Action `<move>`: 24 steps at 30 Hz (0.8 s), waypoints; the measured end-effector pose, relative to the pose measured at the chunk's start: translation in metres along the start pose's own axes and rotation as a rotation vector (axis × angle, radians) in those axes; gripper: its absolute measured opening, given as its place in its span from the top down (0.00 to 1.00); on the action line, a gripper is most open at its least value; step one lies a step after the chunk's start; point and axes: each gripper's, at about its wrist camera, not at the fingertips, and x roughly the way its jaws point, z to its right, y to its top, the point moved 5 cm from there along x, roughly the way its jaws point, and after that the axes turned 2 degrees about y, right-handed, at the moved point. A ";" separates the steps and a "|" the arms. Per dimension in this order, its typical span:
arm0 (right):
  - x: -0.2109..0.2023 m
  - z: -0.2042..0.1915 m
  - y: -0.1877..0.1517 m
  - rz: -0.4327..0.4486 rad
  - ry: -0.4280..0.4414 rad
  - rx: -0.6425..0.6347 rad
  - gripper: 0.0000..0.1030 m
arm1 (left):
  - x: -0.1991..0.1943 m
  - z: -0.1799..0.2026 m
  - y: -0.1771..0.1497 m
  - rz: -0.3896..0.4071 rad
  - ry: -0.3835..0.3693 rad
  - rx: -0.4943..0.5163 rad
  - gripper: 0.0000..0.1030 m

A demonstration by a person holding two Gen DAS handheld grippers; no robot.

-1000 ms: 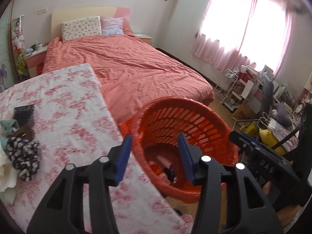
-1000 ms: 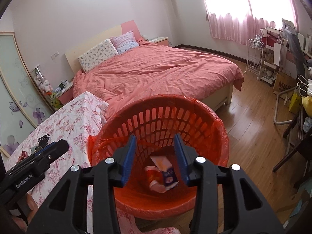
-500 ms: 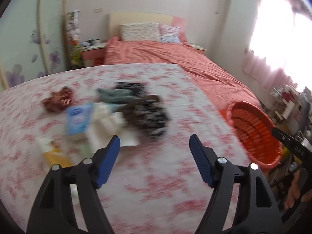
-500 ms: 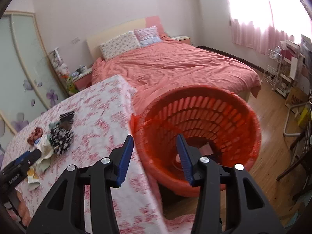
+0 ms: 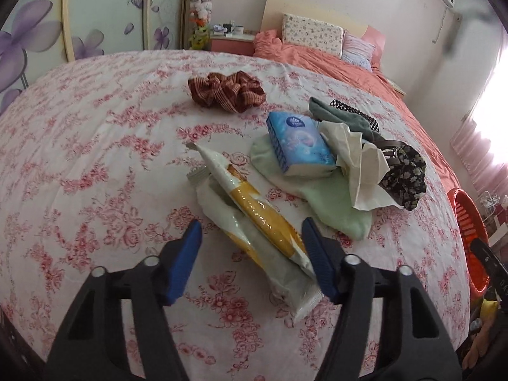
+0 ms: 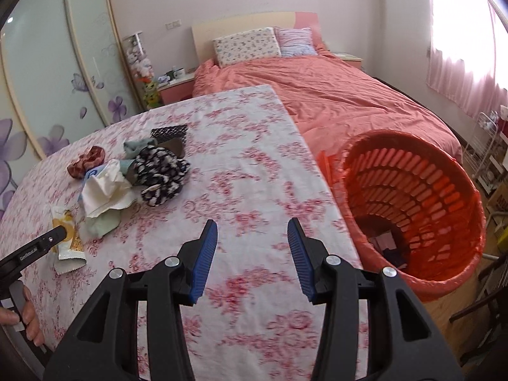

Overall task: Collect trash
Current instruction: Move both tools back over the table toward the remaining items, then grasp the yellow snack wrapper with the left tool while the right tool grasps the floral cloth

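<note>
A yellow-and-white wrapper (image 5: 254, 212) lies on the floral tablecloth (image 5: 95, 158). My left gripper (image 5: 250, 230) hangs just over its near end, jaws closing. The wrapper is between them; the left pad stands clear of it, the right pad is close beside it. A crumpled tissue (image 5: 358, 162) lies to the right, next to a blue tissue pack (image 5: 298, 139). My right gripper (image 6: 252, 223) is open over bare cloth with nothing between its fingers. The orange basket (image 6: 412, 190) stands off the table's right edge with some trash (image 6: 387, 247) at its bottom.
A pale green cloth (image 5: 333, 197), a brown scrunchie (image 5: 225, 90), a black floral scrunchie (image 6: 162, 171) and dark cloth pieces share the table. A bed (image 6: 333, 95) lies beyond it. A wire shelf (image 6: 489, 146) and chair legs stand right of the basket.
The left gripper swung left from over the basket to the pile on the table, its jaws widening then narrowing over the wrapper. The right gripper also swung left, off the basket to over the cloth.
</note>
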 end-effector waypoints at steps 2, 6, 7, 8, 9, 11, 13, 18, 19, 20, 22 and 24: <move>0.004 -0.008 0.000 -0.007 0.008 -0.005 0.54 | 0.008 -0.003 -0.001 -0.023 -0.012 -0.006 0.60; 0.016 -0.023 0.001 -0.019 0.029 -0.017 0.54 | 0.013 -0.007 0.010 -0.009 -0.038 0.021 0.76; 0.018 -0.026 0.002 -0.021 0.034 -0.019 0.54 | 0.015 -0.009 0.014 -0.005 -0.030 0.031 0.77; 0.021 -0.030 0.004 -0.024 0.043 -0.016 0.54 | 0.018 -0.012 0.019 -0.004 -0.015 0.050 0.77; 0.025 -0.034 0.006 -0.027 0.056 -0.010 0.54 | 0.021 -0.015 0.024 -0.001 -0.001 0.066 0.77; 0.033 -0.042 0.010 -0.030 0.084 0.007 0.54 | 0.028 -0.024 0.035 0.009 0.037 0.087 0.73; 0.041 -0.049 0.013 -0.037 0.106 0.024 0.54 | 0.035 -0.032 0.044 0.016 0.068 0.097 0.67; 0.062 -0.070 0.027 -0.042 0.136 0.039 0.48 | 0.045 -0.043 0.052 0.019 0.061 0.081 0.63; 0.065 -0.074 0.030 -0.039 0.136 0.039 0.45 | 0.045 -0.044 0.051 0.023 0.059 0.080 0.62; 0.069 -0.077 0.032 -0.037 0.134 0.038 0.44 | 0.044 -0.044 0.051 0.024 0.056 0.081 0.62; 0.077 -0.083 0.036 -0.043 0.126 0.034 0.44 | 0.044 -0.044 0.050 0.023 0.043 0.074 0.60; 0.083 -0.085 0.037 -0.051 0.109 0.027 0.44 | 0.045 -0.044 0.051 0.022 0.045 0.076 0.60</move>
